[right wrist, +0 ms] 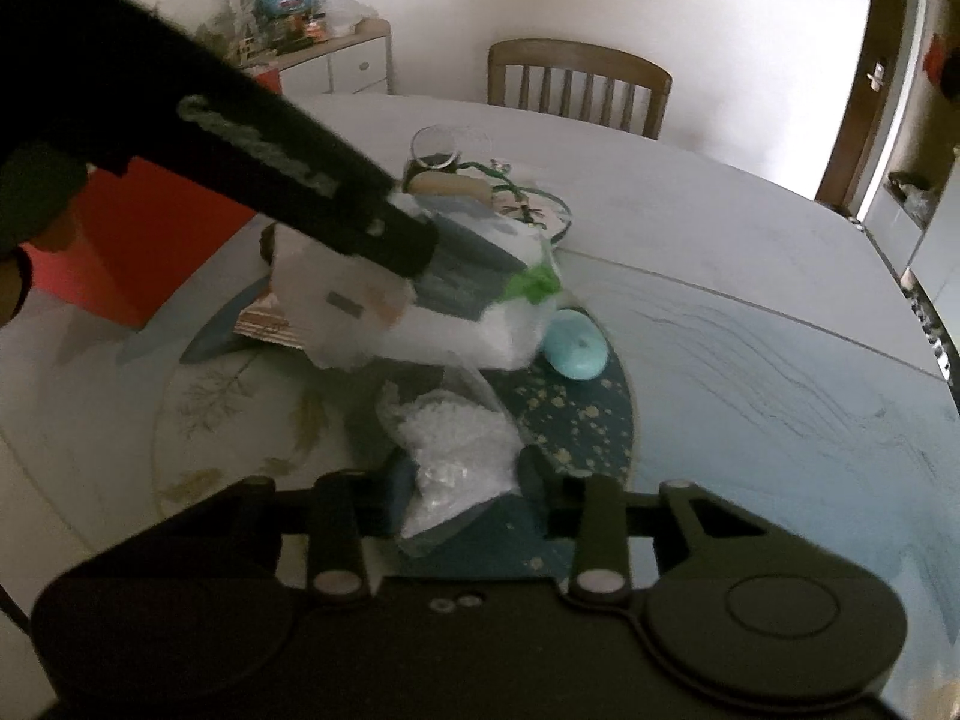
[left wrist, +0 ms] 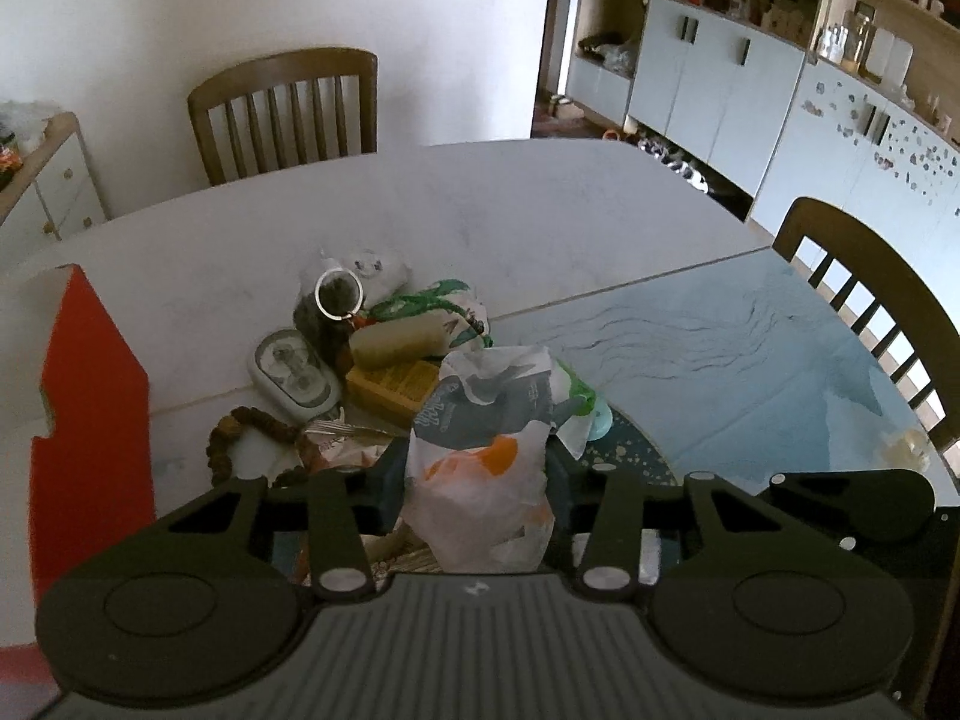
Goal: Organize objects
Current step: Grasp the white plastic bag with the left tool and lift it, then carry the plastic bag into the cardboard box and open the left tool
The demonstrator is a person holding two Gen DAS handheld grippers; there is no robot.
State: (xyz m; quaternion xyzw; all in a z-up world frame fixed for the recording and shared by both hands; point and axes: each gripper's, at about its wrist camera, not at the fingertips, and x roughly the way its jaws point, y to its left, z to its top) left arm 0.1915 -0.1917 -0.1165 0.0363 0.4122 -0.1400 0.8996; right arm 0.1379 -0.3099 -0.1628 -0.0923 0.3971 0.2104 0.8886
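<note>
Plastic crinkles between the left gripper (left wrist: 477, 495) fingers: a white bag (left wrist: 480, 468) with orange and grey print, lettering unreadable, clamped above the clutter at the tabletop's (left wrist: 540, 210) middle. Right wrist view: the right gripper (right wrist: 465, 492) pinches a clear bag of white granules (right wrist: 456, 468) over the dark speckled mat (right wrist: 576, 420); motion blur smears everything.

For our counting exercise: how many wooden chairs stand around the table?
2 in view: one chair at the far side by the wall, another chair on the right. More may be out of view.

Black tongs (left wrist: 477, 501), ribbed grey housing, silver screws
</note>
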